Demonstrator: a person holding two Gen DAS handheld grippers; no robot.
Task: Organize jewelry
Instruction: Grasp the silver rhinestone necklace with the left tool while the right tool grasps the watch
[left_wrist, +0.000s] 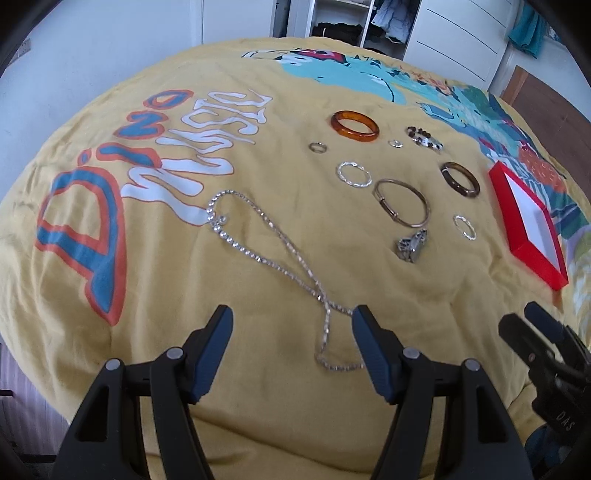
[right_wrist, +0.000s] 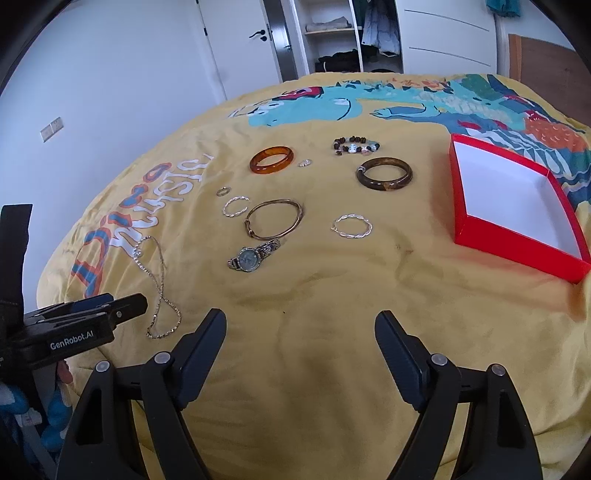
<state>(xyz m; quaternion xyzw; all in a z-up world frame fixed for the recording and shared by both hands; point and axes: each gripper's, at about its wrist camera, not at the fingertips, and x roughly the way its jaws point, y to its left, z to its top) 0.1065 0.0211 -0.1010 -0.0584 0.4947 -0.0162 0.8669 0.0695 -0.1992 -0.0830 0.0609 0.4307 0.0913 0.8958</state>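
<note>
Both grippers hover wide apart-jawed and empty over the yellow bedspread (right_wrist: 332, 295): the left gripper (left_wrist: 291, 325) above the near loop of the silver chain necklace (left_wrist: 266, 236), the right gripper (right_wrist: 301, 328) nearer the wristwatch (right_wrist: 251, 256). The red box (right_wrist: 476, 229) (white inside) sits far right, bangles and rings scattered between.

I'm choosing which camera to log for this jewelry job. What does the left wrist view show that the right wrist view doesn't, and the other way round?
Only the left wrist view shows the necklace lying full length, its near end between the open left tongs.

Only the right wrist view shows the watch face-on, the whole white inside of the red box, nothing in it, and a door handle.

Both show the yellow bedcover, amber bangle, dark bangle, bead bracelet, and the right tongs, open.
</note>
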